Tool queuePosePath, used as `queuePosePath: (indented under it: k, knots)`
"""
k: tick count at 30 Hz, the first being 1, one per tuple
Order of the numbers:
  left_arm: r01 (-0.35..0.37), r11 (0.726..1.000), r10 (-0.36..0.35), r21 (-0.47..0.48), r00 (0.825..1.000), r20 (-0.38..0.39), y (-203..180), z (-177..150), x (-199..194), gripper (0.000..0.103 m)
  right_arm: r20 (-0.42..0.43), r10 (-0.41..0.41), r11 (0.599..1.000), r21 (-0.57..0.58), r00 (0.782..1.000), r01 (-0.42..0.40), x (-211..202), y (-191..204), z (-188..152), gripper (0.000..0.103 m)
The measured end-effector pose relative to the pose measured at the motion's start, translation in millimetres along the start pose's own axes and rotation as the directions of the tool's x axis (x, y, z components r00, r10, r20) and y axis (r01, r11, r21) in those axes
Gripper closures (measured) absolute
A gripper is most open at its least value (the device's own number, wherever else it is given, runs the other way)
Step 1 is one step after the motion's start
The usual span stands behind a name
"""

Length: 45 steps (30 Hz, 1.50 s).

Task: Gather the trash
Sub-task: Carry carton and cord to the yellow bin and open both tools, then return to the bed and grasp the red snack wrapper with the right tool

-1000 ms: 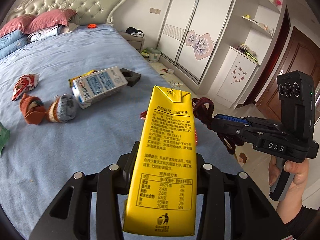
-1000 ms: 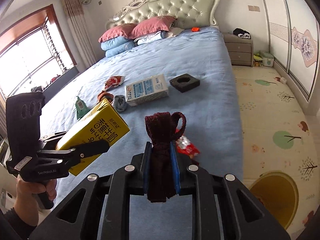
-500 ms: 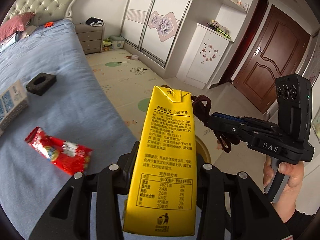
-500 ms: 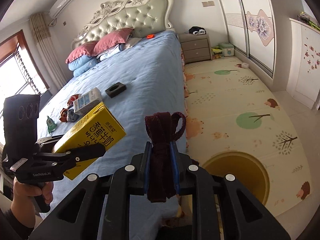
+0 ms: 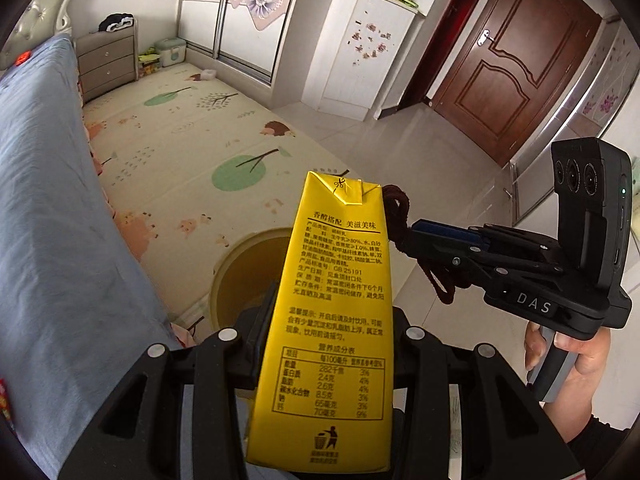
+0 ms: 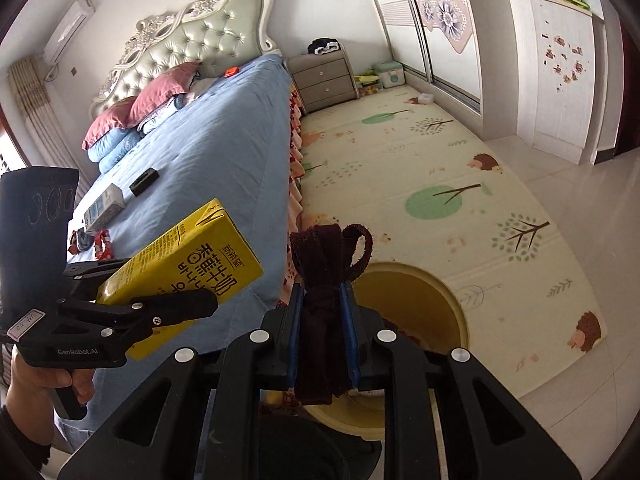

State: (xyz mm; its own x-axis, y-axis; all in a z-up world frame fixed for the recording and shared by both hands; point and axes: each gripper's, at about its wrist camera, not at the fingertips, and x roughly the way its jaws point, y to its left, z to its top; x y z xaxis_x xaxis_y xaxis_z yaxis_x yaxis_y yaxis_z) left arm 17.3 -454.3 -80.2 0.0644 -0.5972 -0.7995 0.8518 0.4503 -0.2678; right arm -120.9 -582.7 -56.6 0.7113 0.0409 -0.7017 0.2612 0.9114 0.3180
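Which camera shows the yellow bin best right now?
The right wrist view: the yellow bin shows its open mouth and far rim on the play mat, beyond the dark strap. In the left wrist view, the yellow carton covers most of the bin.

— What sort of place is this?

— A bedroom in a home. In the right wrist view a bed with a blue cover runs toward ten o'clock, ending at a tufted headboard with pink and blue pillows against it.

— Anything besides the bed?

— A grey nightstand at twelve o'clock, a sliding wardrobe with flower panels at one o'clock, an air conditioner high at ten o'clock. A children's play mat printed with trees and hedgehogs covers the floor. In the left wrist view a brown wooden door stands at one o'clock.
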Motion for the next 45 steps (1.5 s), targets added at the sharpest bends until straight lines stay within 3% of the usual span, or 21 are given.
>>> queuePosePath:
  k: [5,11,12,13,14,16,19,29,40,45]
  knots:
    - [0.032,0.999,-0.033,-0.016,0.998,-0.055,3.5,12.6,29.5,0.062,-0.033,-0.009,0.999,0.05,0.999,0.011,13.5,-29.5,-9.4,0.084]
    - [0.014,1.0,-0.014,-0.008,0.996,-0.083,3.3,21.0,50.3,0.06,-0.061,-0.015,0.997,0.068,0.998,0.019,28.8,-43.3,-10.5,0.082]
    - [0.018,1.0,-0.02,-0.024,0.996,-0.083,6.0,21.0,52.5,0.041,-0.068,-0.023,0.997,0.069,0.997,0.028,30.7,-44.6,-10.2,0.078]
    - [0.026,0.998,-0.03,-0.048,0.996,-0.084,9.7,22.4,54.5,0.017,-0.077,-0.047,0.997,0.061,0.996,0.051,33.3,-45.5,-10.2,0.067]
    - [0.022,0.997,-0.027,-0.071,0.996,-0.08,14.0,22.5,55.6,0.013,-0.078,-0.083,0.995,0.044,0.993,0.087,35.1,-44.8,-10.1,0.062]
    - [0.009,0.995,-0.018,-0.099,0.996,-0.089,19.5,21.3,58.1,0.014,-0.082,-0.121,0.992,0.026,0.989,0.124,38.0,-44.5,-10.2,0.061]
    - [0.013,0.993,-0.025,-0.121,0.995,-0.101,23.9,21.9,60.2,0.014,-0.097,-0.093,0.994,0.051,0.991,0.098,42.9,-51.5,-11.7,0.061]
    - [0.008,0.997,-0.012,-0.073,0.999,-0.052,11.8,18.8,43.7,0.014,-0.097,-0.056,0.996,0.064,0.994,0.062,36.9,-44.0,-12.2,0.061]
    - [-0.044,0.995,0.049,-0.09,0.997,0.06,33.7,-7.8,-28.2,0.014,-0.064,-0.012,1.0,-0.022,0.998,0.011,22.1,13.5,5.7,0.061]
    - [-0.113,0.985,0.129,-0.13,0.984,0.123,61.1,-33.3,-76.5,0.014,-0.069,0.029,0.994,-0.1,0.997,-0.036,29.6,62.2,13.6,0.061]
